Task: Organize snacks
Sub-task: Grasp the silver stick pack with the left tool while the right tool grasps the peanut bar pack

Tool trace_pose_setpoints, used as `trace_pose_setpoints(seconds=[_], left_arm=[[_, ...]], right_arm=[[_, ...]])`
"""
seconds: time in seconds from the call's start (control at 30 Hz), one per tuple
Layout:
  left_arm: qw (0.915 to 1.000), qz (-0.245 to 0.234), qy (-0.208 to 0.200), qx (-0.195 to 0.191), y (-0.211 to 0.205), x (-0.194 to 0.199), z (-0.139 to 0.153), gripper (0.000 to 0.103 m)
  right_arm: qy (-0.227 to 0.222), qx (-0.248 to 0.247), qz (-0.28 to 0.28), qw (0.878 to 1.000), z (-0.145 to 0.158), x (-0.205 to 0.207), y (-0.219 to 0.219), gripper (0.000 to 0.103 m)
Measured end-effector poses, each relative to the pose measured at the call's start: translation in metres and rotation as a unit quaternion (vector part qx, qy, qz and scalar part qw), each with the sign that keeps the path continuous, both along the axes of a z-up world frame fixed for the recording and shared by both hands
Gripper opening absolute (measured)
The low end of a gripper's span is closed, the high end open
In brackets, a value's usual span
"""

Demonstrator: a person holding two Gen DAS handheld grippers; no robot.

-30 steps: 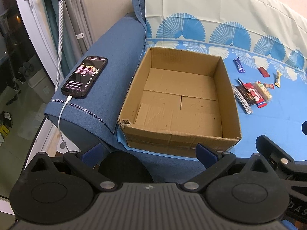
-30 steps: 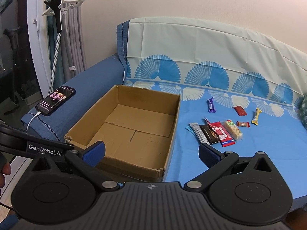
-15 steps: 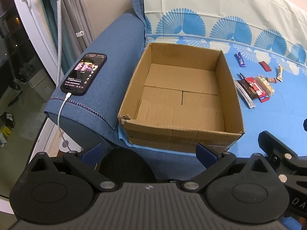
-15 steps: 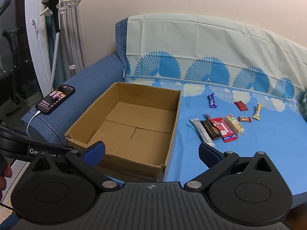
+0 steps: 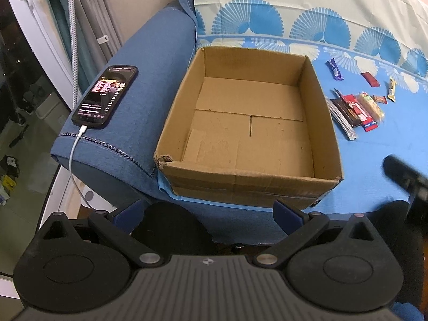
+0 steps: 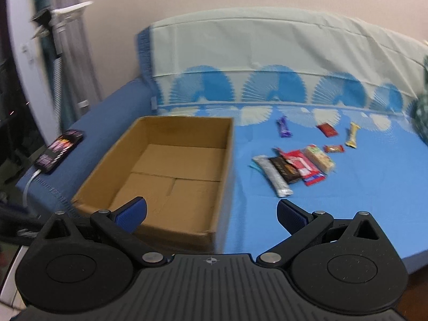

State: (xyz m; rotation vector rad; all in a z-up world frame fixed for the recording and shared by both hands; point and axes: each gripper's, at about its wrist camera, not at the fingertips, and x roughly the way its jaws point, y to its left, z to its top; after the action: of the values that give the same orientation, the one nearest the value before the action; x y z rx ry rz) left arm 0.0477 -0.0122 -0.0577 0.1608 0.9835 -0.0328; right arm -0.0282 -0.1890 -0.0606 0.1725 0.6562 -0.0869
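While both of our claws hang short of the sofa, the cardboard box (image 5: 248, 123) sits open-topped on the blue sheet (image 5: 379, 155), pushed up against the denim armrest (image 5: 149, 88). We see only its bare folded bottom flaps; it holds no snack. Its near left corner is torn.

All the snacks lie on the sheet to the right of the box, apart from it. A cluster lies closest: a silver wrapper (image 6: 272, 175), a dark brown bar (image 6: 285, 169), a red packet (image 6: 305, 167) and a pale cracker pack (image 6: 319, 157), overlapping side by side. Beyond them, spaced out, lie a purple bar (image 6: 284, 127), a small red packet (image 6: 327, 129), a yellow bar (image 6: 352, 135) and a small orange-red sweet (image 6: 333, 148).

Our left claw (image 5: 207, 211) is spread wide and pinches nothing, below the box's near wall. Our right claw (image 6: 211, 212) is likewise spread and holds nothing, its left pad over the box's near right corner and its right pad over bare sheet. That view is motion-blurred.

A phone (image 5: 105, 96) with a lit screen lies on the armrest, a white cable (image 5: 72, 160) plugged into it.
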Motion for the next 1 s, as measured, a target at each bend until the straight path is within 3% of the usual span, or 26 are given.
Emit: trace_pose_setpoints(seconds=[0.33,0.5,0.63,0.77,1.0], left_arm=[[0.9992,-0.024,0.03,0.013,-0.051,0.04,-0.002,0.103],[0.9963,-0.067,0.052,-0.013,-0.115,0.074,0.0,0.103],[0.9911,-0.11,0.07,-0.028,-0.192,0.105,-0.004,0.103],[0.9832,-0.139,0.114,-0.033,-0.273,0.147,-0.039,0.103],[0.9781,-0.094,0.185,0.012,-0.335,0.227,-0.149,0.103]], right_arm=[[0.01,0.031,-0.145,0.989,-0.038,0.04,-0.129,0.103],[0.021,0.034,-0.184,0.982,-0.061,0.071,-0.198,0.103],[0.035,0.036,-0.197,0.979,-0.084,0.094,-0.244,0.103],[0.057,0.025,-0.182,0.981,-0.108,0.124,-0.282,0.103],[0.101,0.003,-0.11,0.989,-0.157,0.191,-0.334,0.103]])
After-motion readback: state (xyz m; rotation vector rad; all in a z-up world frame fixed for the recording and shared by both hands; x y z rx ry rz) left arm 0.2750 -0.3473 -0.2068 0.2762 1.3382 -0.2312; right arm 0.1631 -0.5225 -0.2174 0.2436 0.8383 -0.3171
